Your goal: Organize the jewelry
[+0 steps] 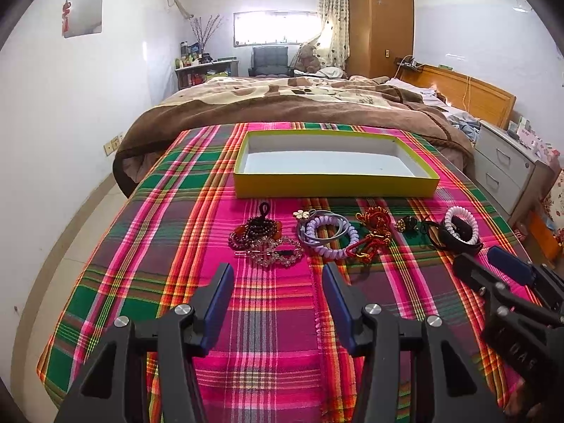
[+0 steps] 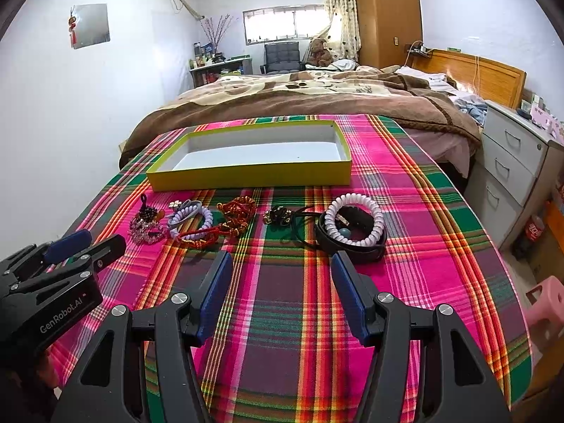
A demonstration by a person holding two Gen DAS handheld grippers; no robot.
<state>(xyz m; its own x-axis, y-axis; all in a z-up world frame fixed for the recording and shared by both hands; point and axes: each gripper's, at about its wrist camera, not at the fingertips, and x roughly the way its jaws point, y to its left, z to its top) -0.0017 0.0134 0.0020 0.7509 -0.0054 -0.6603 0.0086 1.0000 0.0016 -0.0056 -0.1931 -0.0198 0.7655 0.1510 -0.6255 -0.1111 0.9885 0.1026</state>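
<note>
left gripper [image 1: 278, 275]: black frame, blue pads, jaws spread wide, nothing held; hovering over the pink-green plaid cloth [image 1: 275, 317], short of the jewelry row.
right gripper [image 2: 282, 264]: same build, jaws spread wide, nothing held; seen in the left view at lower right, alongside the left tool.
yellow shallow cardboard box [image 1: 335, 185]: white inside, open top, nothing seen in it; lies beyond the jewelry row, straight ahead of the left gripper, ahead-left of the right one [image 2: 246, 178].
dark red bead bracelet cluster [image 1: 255, 229]: ahead and slightly left of the left gripper; touching a clear crystal hair clip [image 1: 275, 253], which lies nearest the left fingertips.
lilac coiled hair tie [image 1: 331, 238]: ahead-right of the left gripper, overlapped with grey bangles and a small white flower charm [image 1: 301, 214].
red-gold braided cord [image 1: 373, 232]: just right of the lilac coil, touching it.
small black-gold clip [image 2: 278, 215]: ahead of the right gripper, between the cord and the black band.
white coiled hair tie [image 2: 354, 220]: resting on a wide black band [image 2: 349, 243]; just ahead of the right gripper's right finger, closest item to it.
obstructions: none seen between either gripper and the row; the row itself lies between both tools and the box.
surroundings: brown blanket bed [image 2: 299, 102] behind the box; grey drawer unit [image 2: 507, 162] far right; pink stool [image 2: 546, 303] at right of the cloth edge.
</note>
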